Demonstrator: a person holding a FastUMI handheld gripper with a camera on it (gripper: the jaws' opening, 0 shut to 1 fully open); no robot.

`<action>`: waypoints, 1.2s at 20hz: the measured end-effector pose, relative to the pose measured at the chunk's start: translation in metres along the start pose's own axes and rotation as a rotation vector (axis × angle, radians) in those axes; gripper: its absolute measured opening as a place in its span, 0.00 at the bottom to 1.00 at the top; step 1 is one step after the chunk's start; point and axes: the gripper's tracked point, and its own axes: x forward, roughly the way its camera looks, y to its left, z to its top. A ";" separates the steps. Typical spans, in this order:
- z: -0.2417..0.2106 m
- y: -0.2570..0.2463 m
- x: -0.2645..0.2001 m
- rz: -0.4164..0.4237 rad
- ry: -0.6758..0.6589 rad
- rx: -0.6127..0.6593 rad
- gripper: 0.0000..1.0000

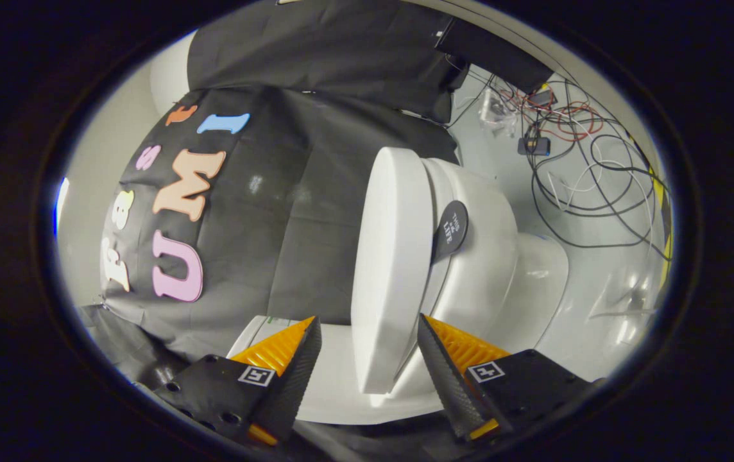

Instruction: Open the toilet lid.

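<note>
Presently we find the smooth white plastic toilet lid [392, 269] between the fingers of the gripper [369, 356], which stand wide apart without touching it. Behind it sits the white ceramic toilet bowl [489, 256], bearing a round black sticker [450, 230]; its lettering is too small to read. Tangled cables [572, 160] lie beyond.

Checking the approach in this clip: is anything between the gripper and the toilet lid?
Nothing visible. The toilet lid already stands edge-on in the gap of the open gripper, neither finger pressing on it, with the toilet bowl beside it.

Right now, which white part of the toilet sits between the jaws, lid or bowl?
The toilet lid, the flat slab edge-on between the open jaws; the rounded toilet bowl lies beyond.
</note>
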 end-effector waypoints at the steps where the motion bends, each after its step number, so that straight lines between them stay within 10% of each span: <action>1: 0.002 -0.001 0.001 -0.002 -0.001 0.005 0.93; 12: 0.039 -0.048 0.030 -0.173 -0.071 0.089 0.93; 17: 0.055 -0.049 0.024 -0.173 -0.064 0.097 0.60; 21: 0.060 -0.068 0.026 -0.236 -0.049 0.113 0.12; 24: 0.069 -0.068 0.024 -0.219 -0.074 0.154 0.12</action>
